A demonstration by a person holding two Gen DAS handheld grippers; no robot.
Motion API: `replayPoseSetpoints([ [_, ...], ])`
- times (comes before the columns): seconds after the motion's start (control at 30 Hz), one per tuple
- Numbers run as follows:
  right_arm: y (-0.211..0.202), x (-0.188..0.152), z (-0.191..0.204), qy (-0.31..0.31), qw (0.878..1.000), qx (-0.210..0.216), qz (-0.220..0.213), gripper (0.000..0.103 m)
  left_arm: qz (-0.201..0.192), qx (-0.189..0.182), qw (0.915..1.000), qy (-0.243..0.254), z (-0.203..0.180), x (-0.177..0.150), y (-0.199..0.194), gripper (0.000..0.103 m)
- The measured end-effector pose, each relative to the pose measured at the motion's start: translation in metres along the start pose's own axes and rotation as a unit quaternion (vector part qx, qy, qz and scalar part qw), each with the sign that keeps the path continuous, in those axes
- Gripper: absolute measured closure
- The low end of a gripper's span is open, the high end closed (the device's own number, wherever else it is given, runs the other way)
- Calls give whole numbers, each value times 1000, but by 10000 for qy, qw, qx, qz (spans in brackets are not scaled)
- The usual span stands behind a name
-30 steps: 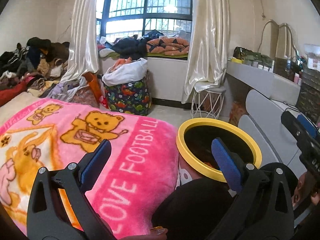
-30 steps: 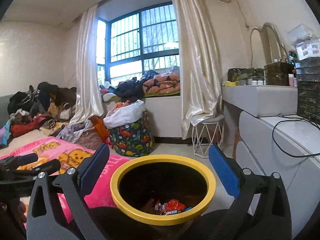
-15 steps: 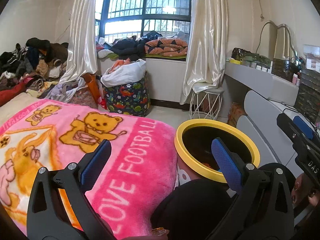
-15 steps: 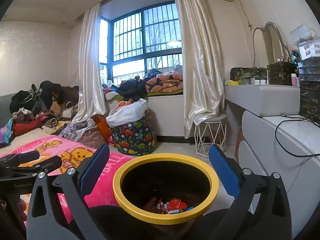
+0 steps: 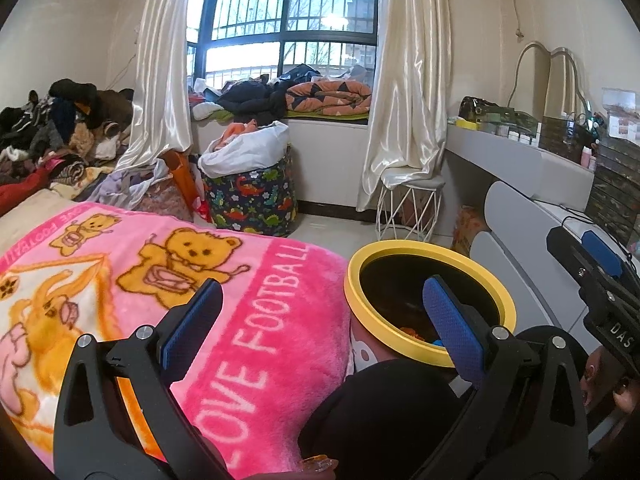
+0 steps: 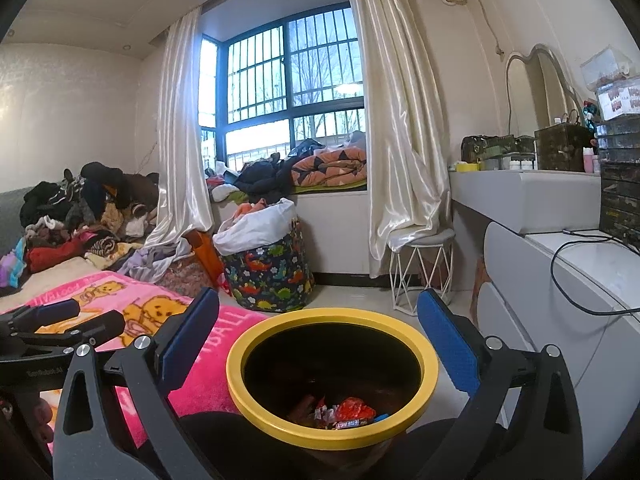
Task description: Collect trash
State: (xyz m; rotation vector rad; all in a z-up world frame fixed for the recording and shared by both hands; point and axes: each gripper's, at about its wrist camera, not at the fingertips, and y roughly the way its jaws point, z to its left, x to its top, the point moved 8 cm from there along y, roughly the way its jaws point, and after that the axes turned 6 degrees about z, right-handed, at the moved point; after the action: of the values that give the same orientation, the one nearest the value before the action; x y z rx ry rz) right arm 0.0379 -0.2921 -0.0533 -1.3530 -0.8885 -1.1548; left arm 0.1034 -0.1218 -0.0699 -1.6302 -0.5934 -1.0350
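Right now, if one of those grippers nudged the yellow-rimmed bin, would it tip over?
Probably it would slide or wobble rather than topple: the bin looks wide, and only a few wrappers lie at its bottom, so it is likely light. The pink blanket beside it might steady that side.

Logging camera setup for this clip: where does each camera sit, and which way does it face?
Left wrist: on the left gripper, facing the window over the pink blanket; its open fingers, the right gripper and a hand show.
Right wrist: on the right gripper, over the yellow-rimmed bin holding wrappers; its open fingers and the left gripper show.
Shared: bin, blanket, window, dinosaur basket.
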Motion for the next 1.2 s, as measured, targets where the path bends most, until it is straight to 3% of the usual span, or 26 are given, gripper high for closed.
replayPoseSetpoints([
  [1.2, -2, 0, 1, 20, 10000, -48, -67, 6, -17, 25, 10000, 18, -3, 4, -2, 11],
])
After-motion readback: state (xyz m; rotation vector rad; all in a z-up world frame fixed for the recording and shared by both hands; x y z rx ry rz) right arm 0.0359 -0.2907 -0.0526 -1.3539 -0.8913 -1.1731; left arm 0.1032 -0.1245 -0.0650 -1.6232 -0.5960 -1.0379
